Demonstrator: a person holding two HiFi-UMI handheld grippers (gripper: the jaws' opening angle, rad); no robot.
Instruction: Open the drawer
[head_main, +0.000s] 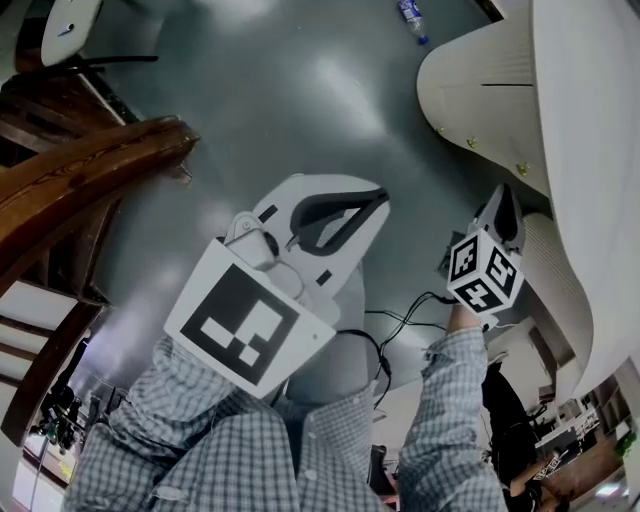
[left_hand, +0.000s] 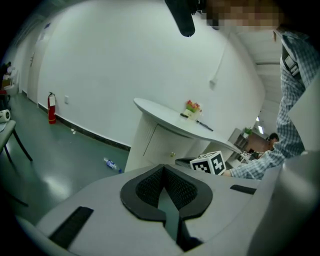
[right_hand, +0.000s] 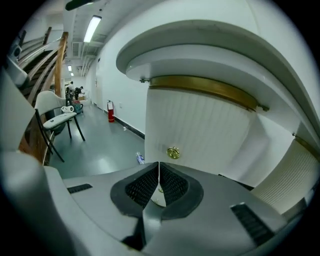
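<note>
The white curved cabinet (head_main: 500, 90) has a ribbed drawer front (right_hand: 200, 130) with a round brass knob (right_hand: 173, 152); several brass knobs (head_main: 472, 143) show along it in the head view. My right gripper (right_hand: 159, 166) is shut on nothing and points at the front, its tips just below the knob and a short way off it. In the head view the right gripper (head_main: 505, 200) is close beside the cabinet. My left gripper (head_main: 368, 202) is held mid-air over the floor, away from the cabinet; in its own view the left gripper (left_hand: 162, 169) is shut and empty.
A water bottle (head_main: 412, 22) lies on the grey floor near the cabinet's foot. A dark wooden stair rail (head_main: 90, 170) runs along the left. A chair (right_hand: 57, 120) and a fire extinguisher (right_hand: 111, 111) stand farther back. Cables (head_main: 400, 320) lie on the floor.
</note>
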